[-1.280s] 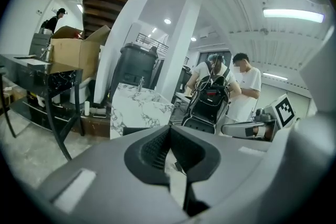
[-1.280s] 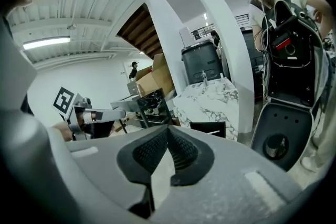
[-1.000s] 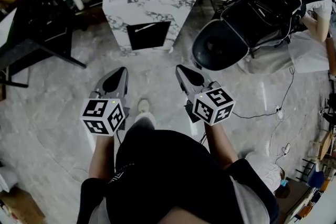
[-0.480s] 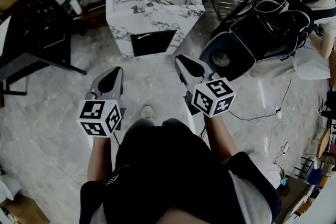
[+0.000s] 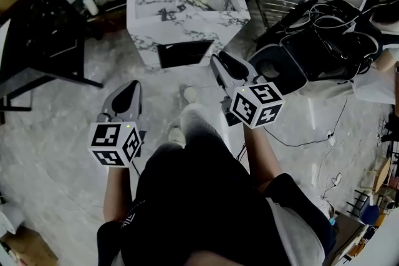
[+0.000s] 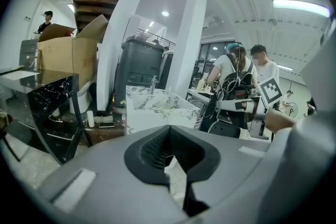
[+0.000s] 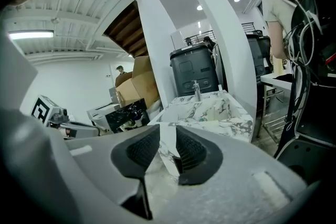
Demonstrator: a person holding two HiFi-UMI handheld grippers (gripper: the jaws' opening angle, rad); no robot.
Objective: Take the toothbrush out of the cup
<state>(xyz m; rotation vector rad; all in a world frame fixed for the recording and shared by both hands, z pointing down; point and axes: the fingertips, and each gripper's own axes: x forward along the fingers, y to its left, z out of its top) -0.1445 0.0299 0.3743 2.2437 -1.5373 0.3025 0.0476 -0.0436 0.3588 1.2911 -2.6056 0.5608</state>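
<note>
Head view: marble counter (image 5: pixel 181 15) at 12 o'clock, well apart. Right gripper (image 5: pixel 219 61) jaws just opening, empty; left gripper (image 5: pixel 131 86) jaws together. I should close in squarely, right leading.

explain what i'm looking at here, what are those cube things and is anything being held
No robot here: a person holds a hand-held gripper in each hand, and the marker cubes are part of those grippers. The top-down picture comes from a camera on the person's head. The other two come from cameras riding on each gripper, looking along its jaws. Ahead stands a marble washstand with a tap. The left gripper is shut and empty. The right gripper has just been opening its jaws, with nothing between them.
</note>
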